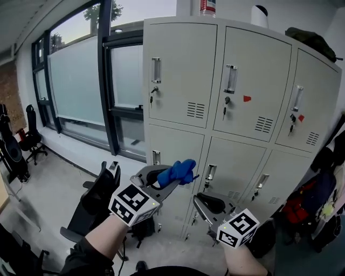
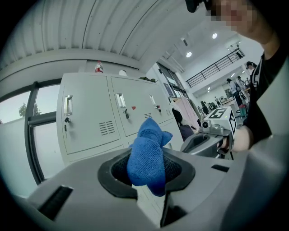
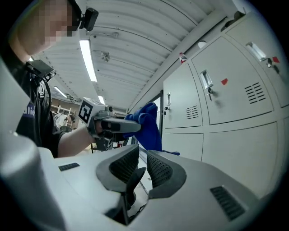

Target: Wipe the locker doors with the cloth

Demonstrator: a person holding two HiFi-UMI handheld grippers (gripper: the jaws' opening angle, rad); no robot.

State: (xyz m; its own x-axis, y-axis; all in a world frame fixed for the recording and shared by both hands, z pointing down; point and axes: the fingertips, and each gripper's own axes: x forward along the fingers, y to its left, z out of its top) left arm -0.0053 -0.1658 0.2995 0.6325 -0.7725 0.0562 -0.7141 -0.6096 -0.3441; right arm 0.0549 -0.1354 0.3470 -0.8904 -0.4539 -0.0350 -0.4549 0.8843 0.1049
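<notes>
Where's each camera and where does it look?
Head view: on the person's head, looking down at lockers; left gripper, right gripper, forearms show.
Left gripper view: on left gripper, facing lockers past its clamped cloth; right hand shows.
Right gripper view: on right gripper, shut, empty, facing lockers; left forearm shows.
All share lockers, cloth.

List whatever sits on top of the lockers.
On top of the lockers stand a bottle with a red label, a white rounded object and a dark bundle. The camera looks from below, so the top surface behind them is hidden.
</notes>
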